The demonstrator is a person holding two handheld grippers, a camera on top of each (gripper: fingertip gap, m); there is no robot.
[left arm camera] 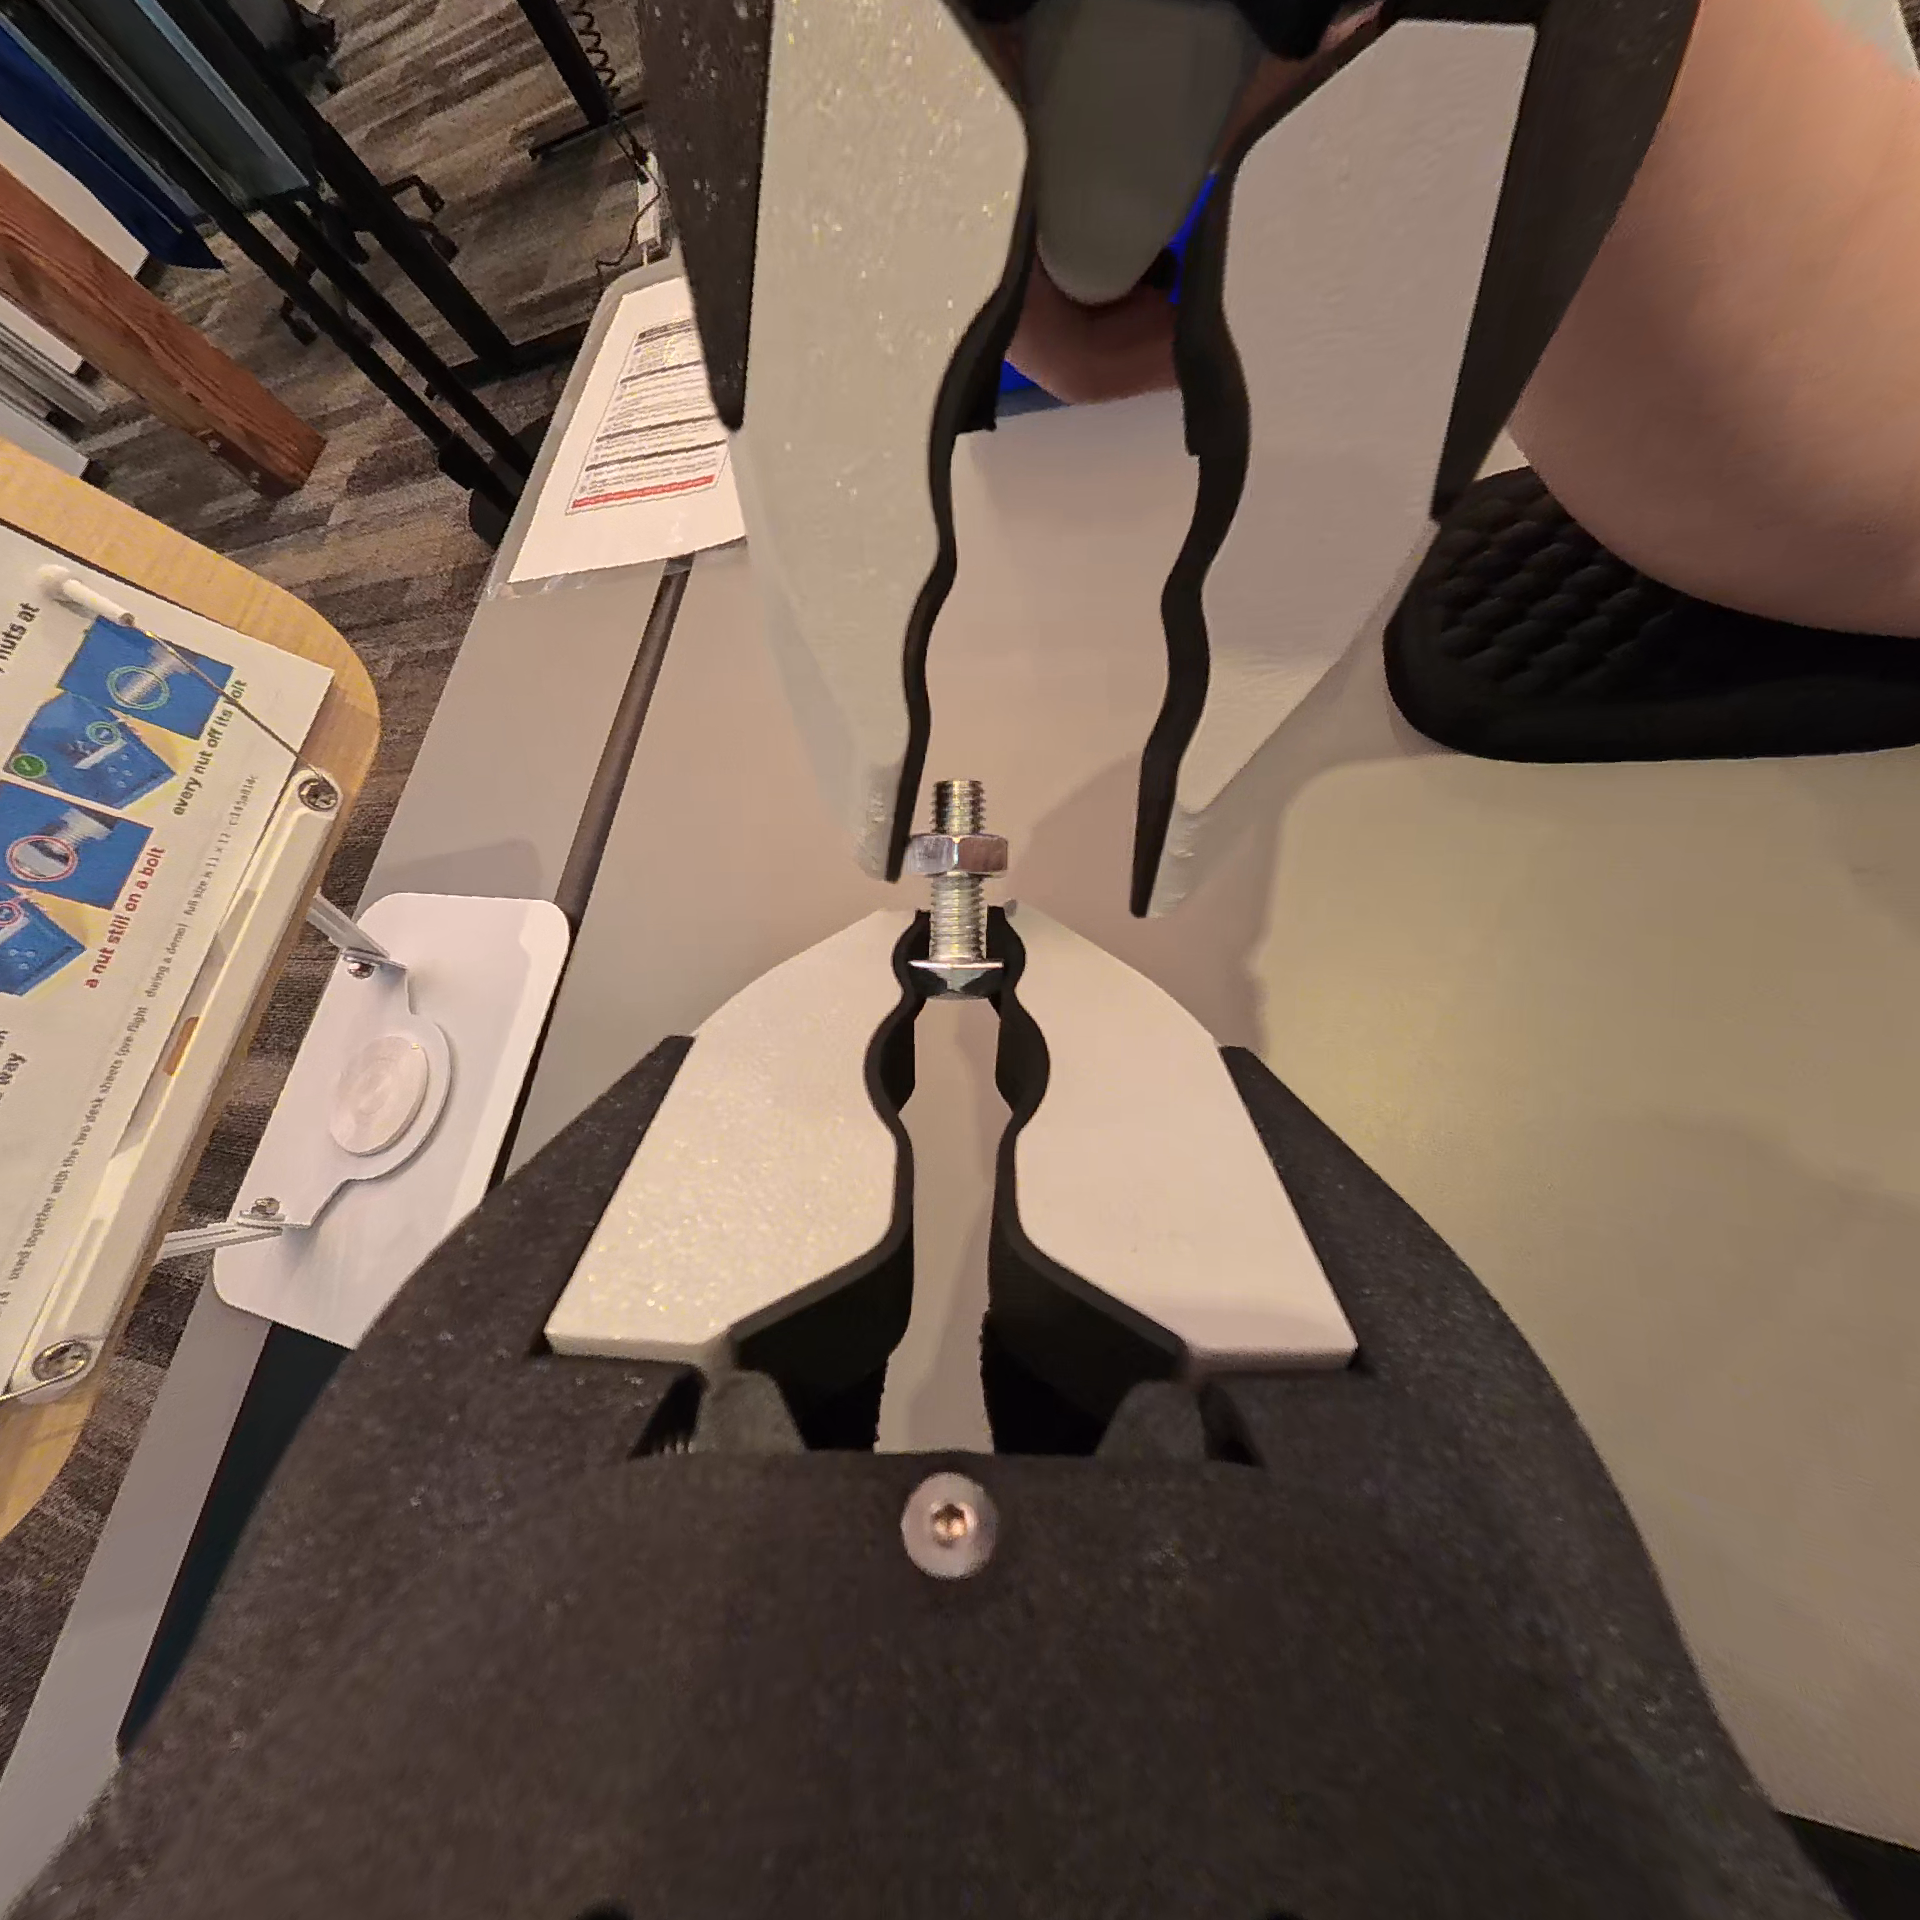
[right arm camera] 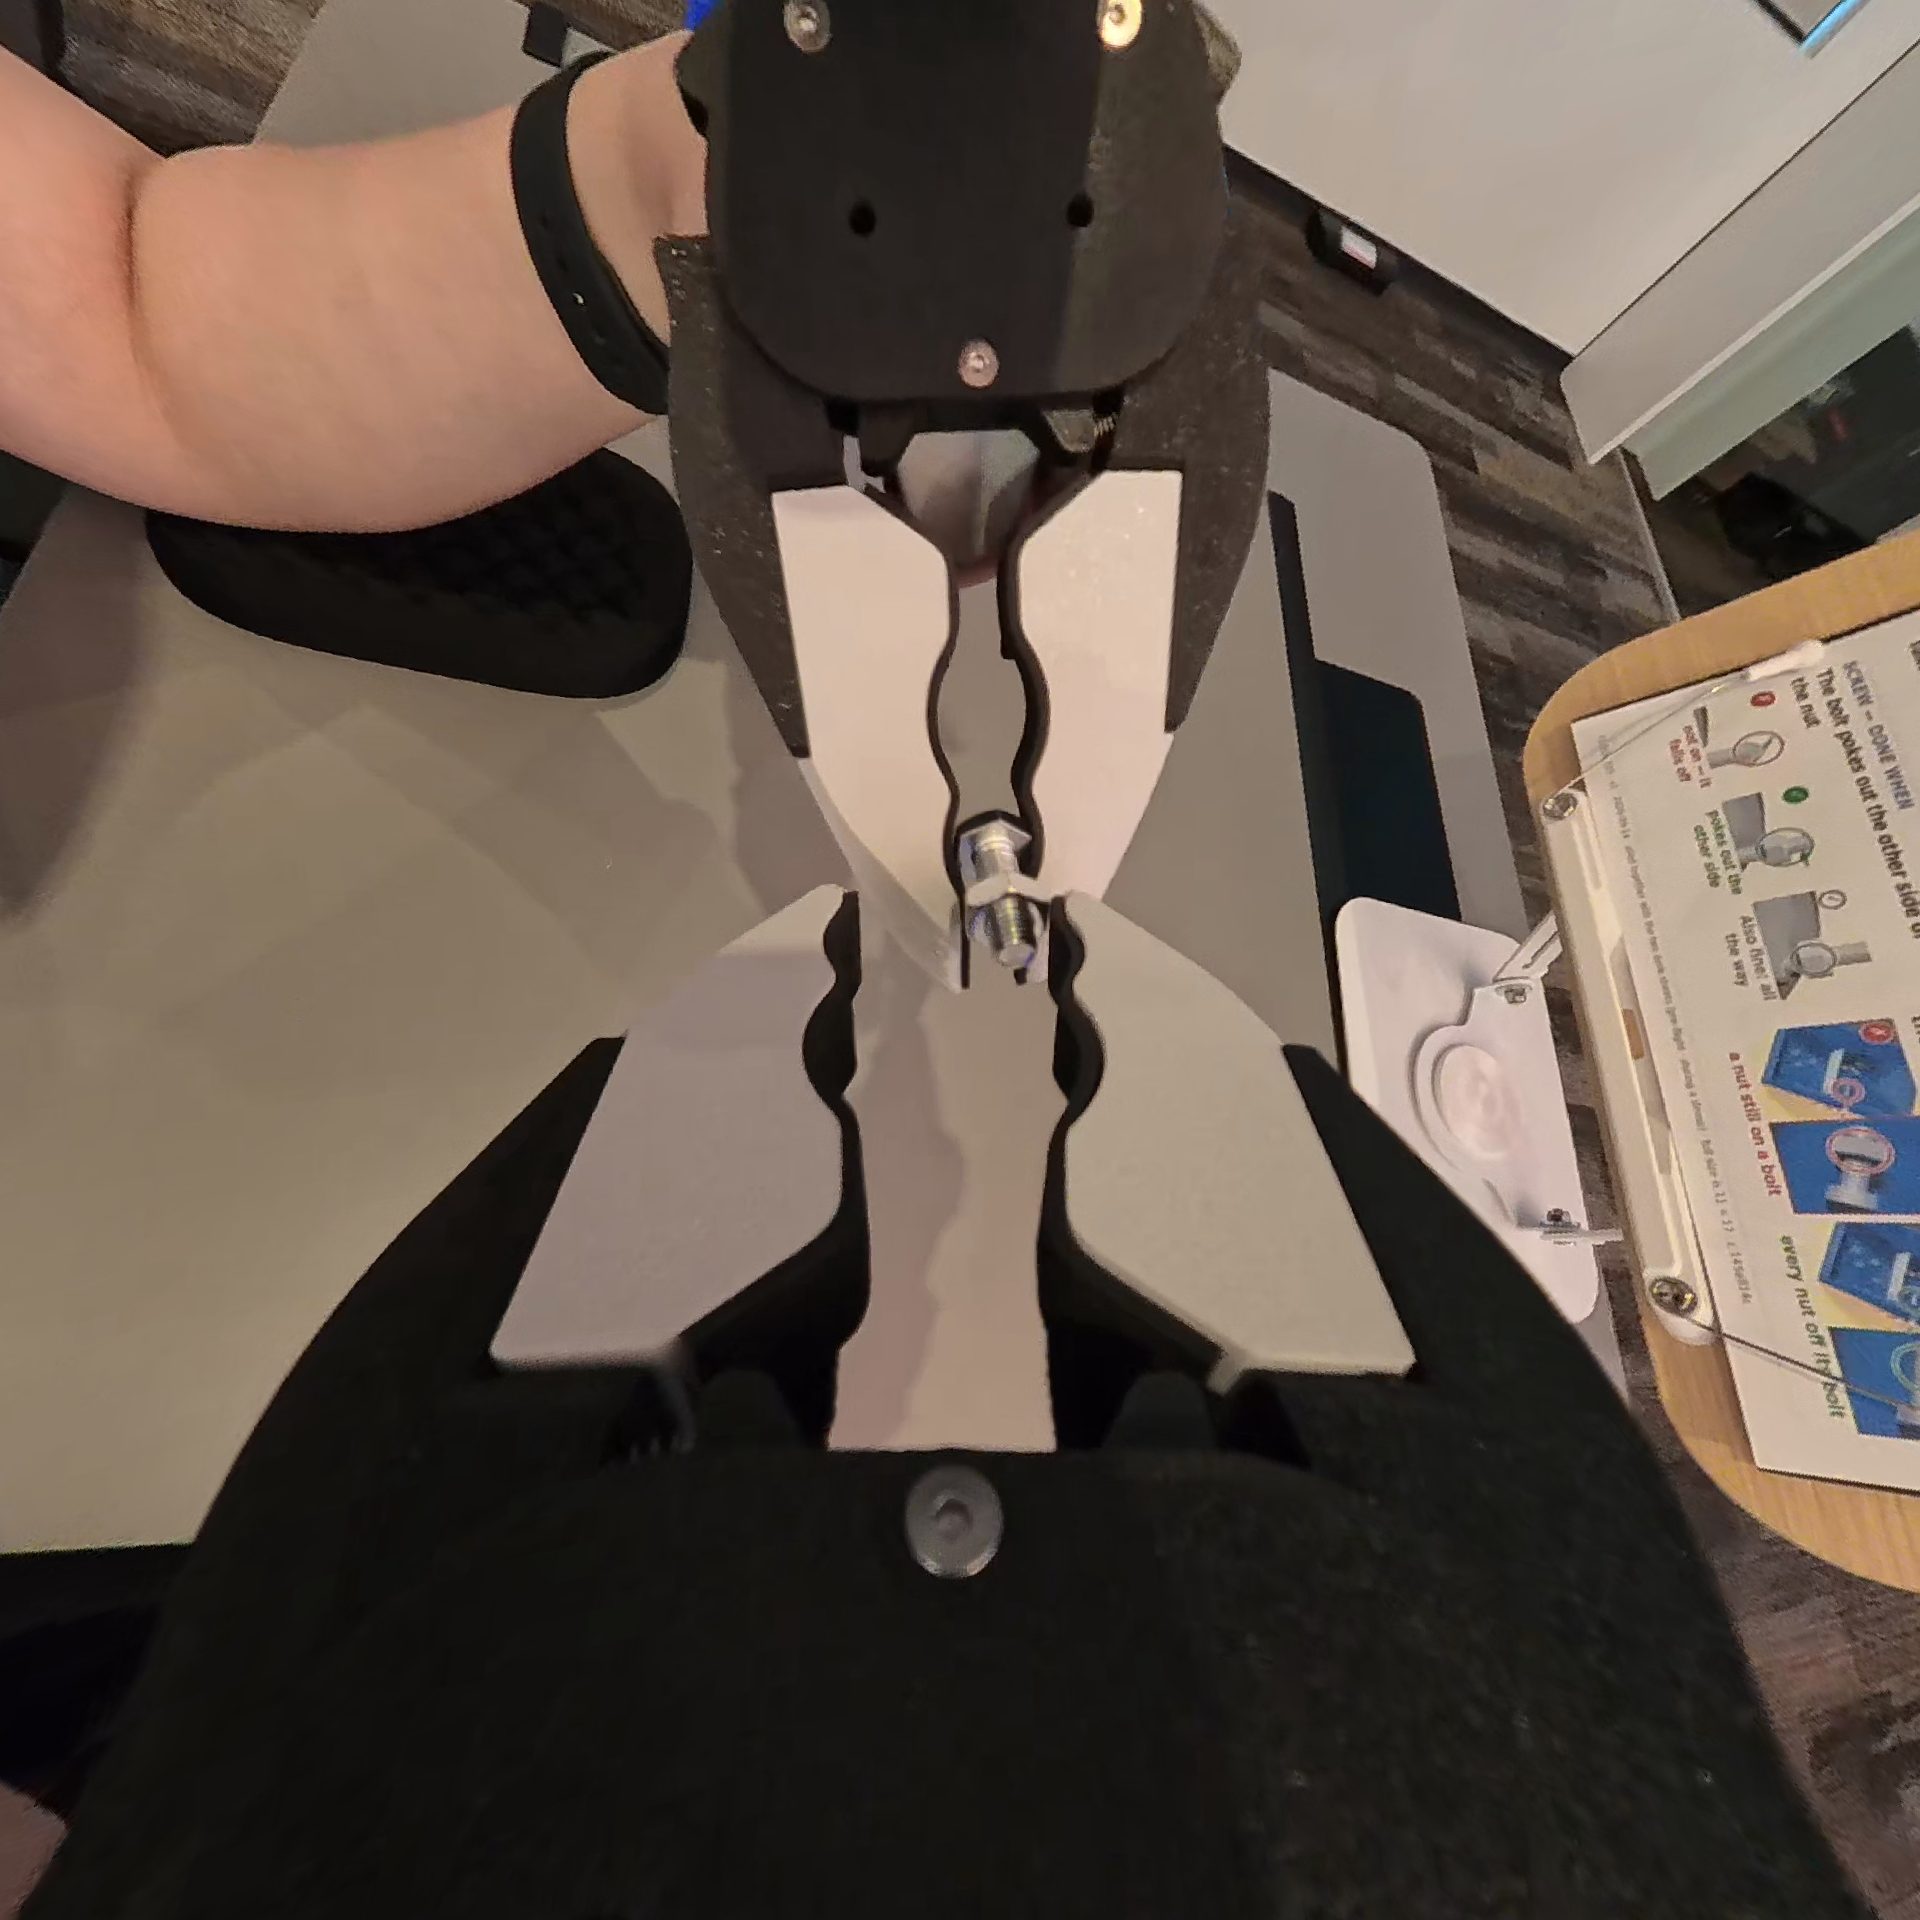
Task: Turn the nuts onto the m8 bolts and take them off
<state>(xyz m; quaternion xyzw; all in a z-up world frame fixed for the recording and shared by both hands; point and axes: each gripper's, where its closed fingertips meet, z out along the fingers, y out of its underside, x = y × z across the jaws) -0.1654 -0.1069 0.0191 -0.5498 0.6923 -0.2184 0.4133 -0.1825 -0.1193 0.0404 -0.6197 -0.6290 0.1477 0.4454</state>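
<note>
Your left tongs point(left arm camera: 954, 961) are clamped on the head of the short zinc-plated steel bolt point(left arm camera: 952, 914), while your right tongs point(left arm camera: 1013, 894) gape around its small, hard, slippery hexagonal steel nut point(left arm camera: 956, 858), so grip its flats squarely.

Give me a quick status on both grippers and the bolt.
Left gripper shut on bolt head. Right gripper open around nut, one finger touching. Nut partway down thread. Nothing in the way.

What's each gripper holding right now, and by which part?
Left gripper clamps the bolt by its head; right gripper is open around the nut.
</note>
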